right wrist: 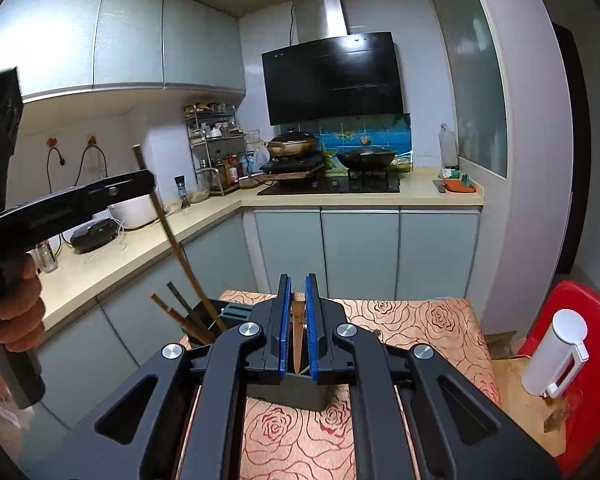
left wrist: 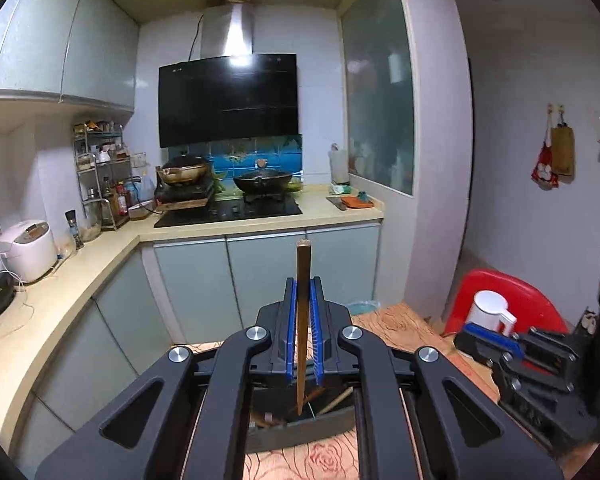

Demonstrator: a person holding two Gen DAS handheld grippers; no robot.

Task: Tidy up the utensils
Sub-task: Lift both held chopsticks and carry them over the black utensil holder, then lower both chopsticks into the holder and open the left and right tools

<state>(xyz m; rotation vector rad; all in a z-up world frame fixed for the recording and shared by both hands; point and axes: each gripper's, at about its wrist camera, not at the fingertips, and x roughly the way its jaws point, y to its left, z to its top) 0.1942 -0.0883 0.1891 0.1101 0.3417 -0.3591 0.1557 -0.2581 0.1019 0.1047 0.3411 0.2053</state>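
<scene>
Brown, long wooden chopstick [left wrist: 302,320] stands upright, pinched in the left gripper [left wrist: 303,292]; the right gripper [right wrist: 298,300] clamps a short wooden utensil [right wrist: 298,332].

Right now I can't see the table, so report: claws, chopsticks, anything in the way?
Left claw shut on chopstick, tip over holder. Right claw shut on another utensil. Path unobstructed.

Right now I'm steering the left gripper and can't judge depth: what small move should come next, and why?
Probably lower the left gripper straight down, then open. Its fingers are clamped on a long brown chopstick held upright, and the stick's lower tip hangs just over the black utensil holder where other chopsticks already stand. The right gripper is beside the holder, so a vertical drop should avoid it.
</scene>
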